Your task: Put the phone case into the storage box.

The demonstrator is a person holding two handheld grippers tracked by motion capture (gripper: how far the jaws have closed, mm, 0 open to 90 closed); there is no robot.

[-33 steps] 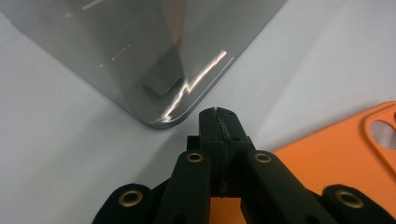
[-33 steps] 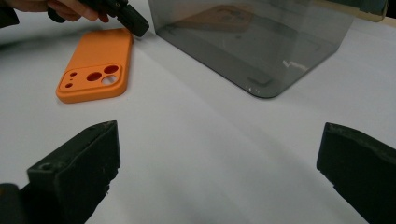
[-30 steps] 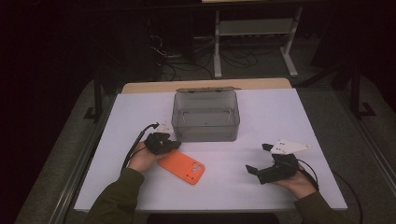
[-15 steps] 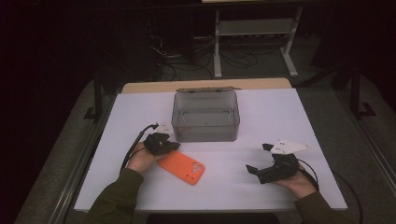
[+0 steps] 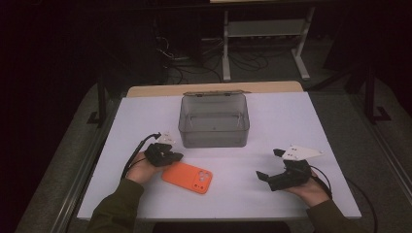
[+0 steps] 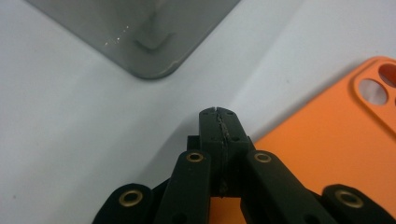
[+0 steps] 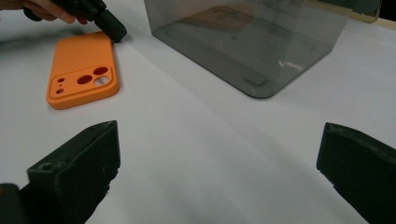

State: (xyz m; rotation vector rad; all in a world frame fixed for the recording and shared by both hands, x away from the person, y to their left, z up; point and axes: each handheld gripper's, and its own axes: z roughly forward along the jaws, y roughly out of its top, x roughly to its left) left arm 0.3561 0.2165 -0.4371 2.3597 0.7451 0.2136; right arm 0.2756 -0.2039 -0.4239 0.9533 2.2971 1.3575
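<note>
An orange phone case point(image 5: 187, 177) lies flat on the white table, camera holes up. My left gripper point(image 5: 178, 157) rests at the case's far left corner with its jaws shut and nothing between them. In the left gripper view the closed tip point(image 6: 218, 114) sits just beside the case point(image 6: 336, 154); I cannot tell whether it touches it. My right gripper point(image 5: 268, 164) is at the right, well apart from the case, open and empty. In the right gripper view its jaws point(image 7: 219, 158) stand wide, with the case point(image 7: 84, 70) and the left gripper point(image 7: 109, 25) beyond.
A grey see-through box point(image 5: 214, 121) stands open and empty at the table's middle back, just beyond the left gripper, with its corner point(image 6: 140, 32) close ahead. White table point(image 5: 291, 116) surface lies bare between the two grippers. Dark floor and a shelf frame lie behind.
</note>
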